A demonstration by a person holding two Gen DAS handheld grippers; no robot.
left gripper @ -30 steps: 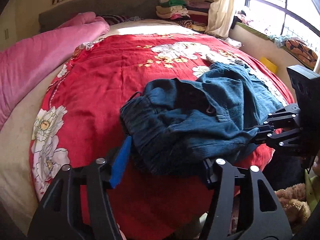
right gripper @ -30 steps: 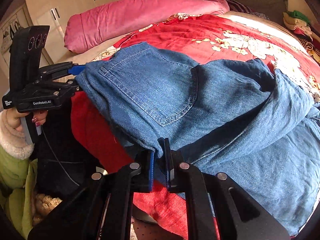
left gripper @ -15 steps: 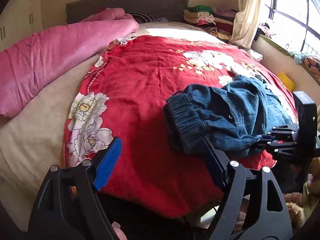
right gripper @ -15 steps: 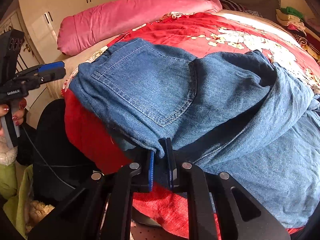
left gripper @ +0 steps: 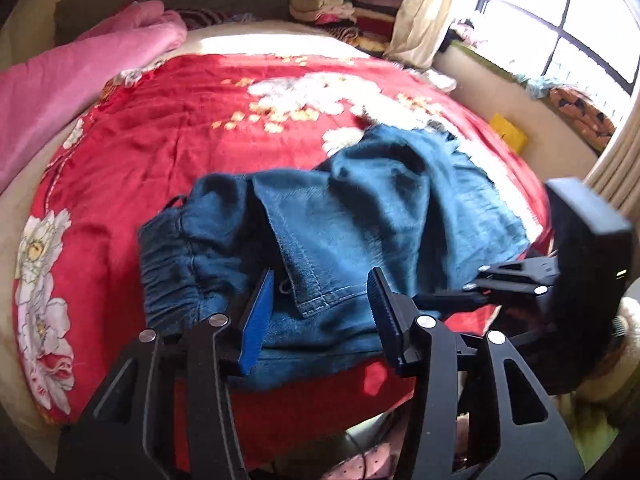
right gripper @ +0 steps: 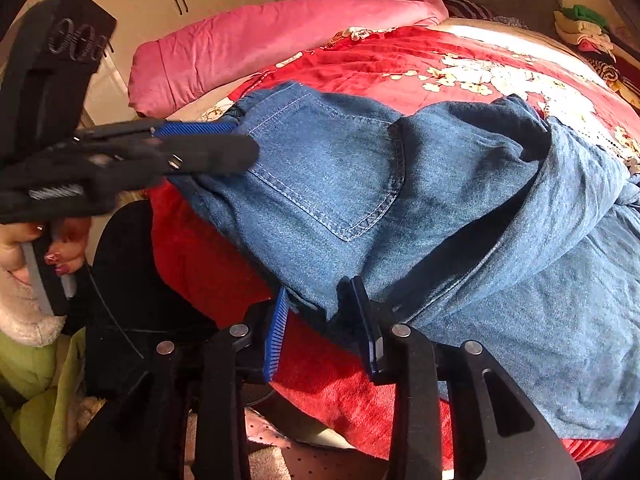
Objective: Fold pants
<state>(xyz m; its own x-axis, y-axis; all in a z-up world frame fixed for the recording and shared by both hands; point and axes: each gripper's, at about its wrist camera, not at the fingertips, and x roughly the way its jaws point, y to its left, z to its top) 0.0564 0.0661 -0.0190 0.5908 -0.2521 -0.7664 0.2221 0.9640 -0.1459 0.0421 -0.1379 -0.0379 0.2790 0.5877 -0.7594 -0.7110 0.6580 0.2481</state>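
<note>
Blue denim pants lie rumpled at the near edge of a red flowered bedspread. My left gripper is open, its blue pads either side of the waistband corner by the back pocket. In the right wrist view the pants show a back pocket facing up. My right gripper is open, its jaws parted around the hem edge of the pants. The left gripper also shows there at the far waistband corner. The right gripper shows in the left wrist view at the right.
A pink quilt lies along the left side of the bed. Folded clothes are stacked at the headboard. A window and curtain are at the right. White cupboards stand behind the bed's left side.
My left gripper came back in to the pants' waistband corner, jaws narrower but still open. My right gripper opened, releasing the pants edge it was clamped on.
</note>
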